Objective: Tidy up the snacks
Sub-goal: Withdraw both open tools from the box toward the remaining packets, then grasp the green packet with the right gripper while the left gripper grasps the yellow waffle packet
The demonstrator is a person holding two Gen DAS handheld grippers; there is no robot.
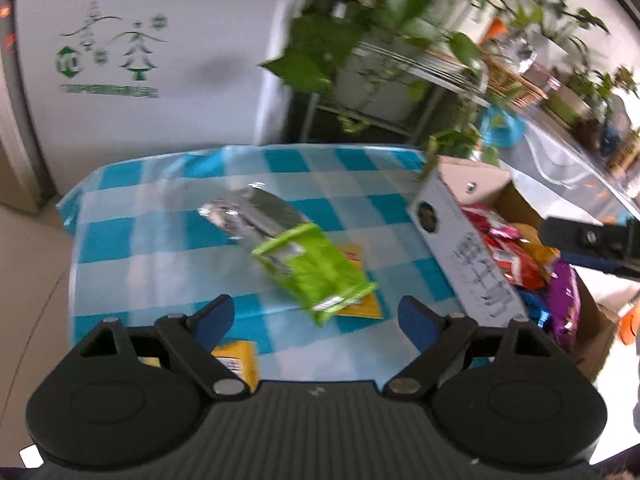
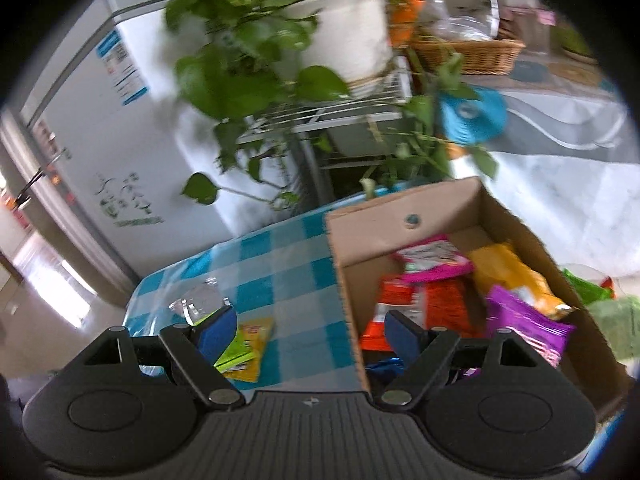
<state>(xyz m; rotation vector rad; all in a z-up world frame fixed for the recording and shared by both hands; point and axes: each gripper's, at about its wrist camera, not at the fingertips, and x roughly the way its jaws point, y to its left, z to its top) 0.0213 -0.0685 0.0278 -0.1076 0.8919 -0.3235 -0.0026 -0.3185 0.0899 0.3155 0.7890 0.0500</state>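
In the left wrist view, the left gripper [image 1: 316,320] sits at the bottom centre of the frame with its blue-padded jaws spread wide and nothing between them. Just above it, near the middle of the picture, a lime-green foil snack packet [image 1: 316,268] lies on the blue-and-white checked tablecloth [image 1: 160,216], partly covering a flat yellow-orange sachet [image 1: 360,304]. A crinkled silver foil bag [image 1: 248,212] lies touching the green packet's upper end, and a yellow carton [image 1: 240,360] peeks out behind the left finger [image 1: 214,320].

At the right of that frame stands an open brown cardboard box [image 1: 468,264] with a pale printed side, already holding several snack bags. The right wrist view shows them better: a pink pouch [image 2: 432,258], an orange-red bag [image 2: 436,300], a yellow bag [image 2: 516,280] and a purple bag [image 2: 528,328]. The right gripper [image 2: 312,332] hangs at the bottom centre of its frame, jaws also wide and empty, straddling the box's near wall [image 2: 344,288].

The green packet looks like the next thing to pick. The risks, as I judge them: the slick foil may slide away under closing pads, the jaws may pinch the sachet beneath or the silver bag along with it, and the right gripper may knock the light box wall. The blur in both views suggests motion, which makes a misjudged approach likelier.
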